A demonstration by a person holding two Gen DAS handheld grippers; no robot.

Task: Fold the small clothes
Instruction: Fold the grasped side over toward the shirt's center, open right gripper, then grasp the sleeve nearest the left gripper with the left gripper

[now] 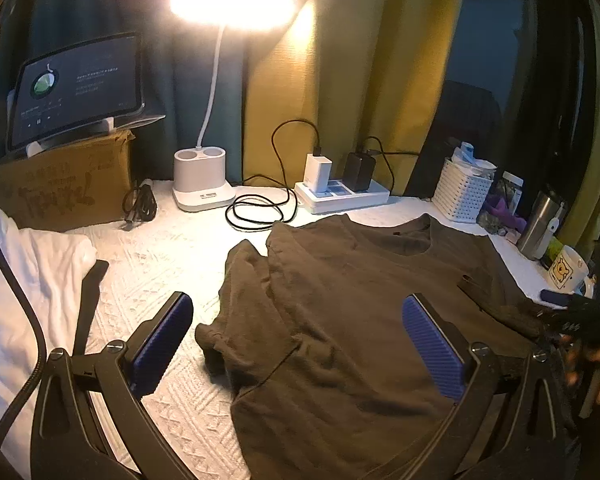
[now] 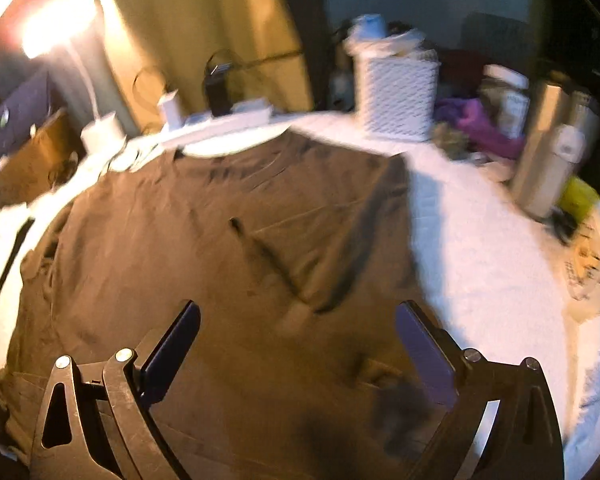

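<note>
- Left tongs (image 1: 298, 332): jaws spread wide, nothing between the blue ribbed pads (image 1: 434, 346); they hover over the left half of the brown T-shirt (image 1: 352, 320), grasping nothing
- Right tongs (image 2: 298, 344): jaws equally wide and empty, poised above the shirt's lower right part; this view is motion-blurred
- Step in hand, as judged: the start of a fold, with the shirt laid out and neither side yet gripped
- Next move calls for lowering each pair onto a shirt edge and pinching a single layer, not the white cloth (image 1: 172, 248) covering the table
- Brown T-shirt: spread flat, neckline (image 1: 400, 236) toward the lamp base (image 1: 202, 184), left sleeve (image 1: 240, 280) rumpled, a diagonal crease (image 2: 268, 256) across its middle
</note>
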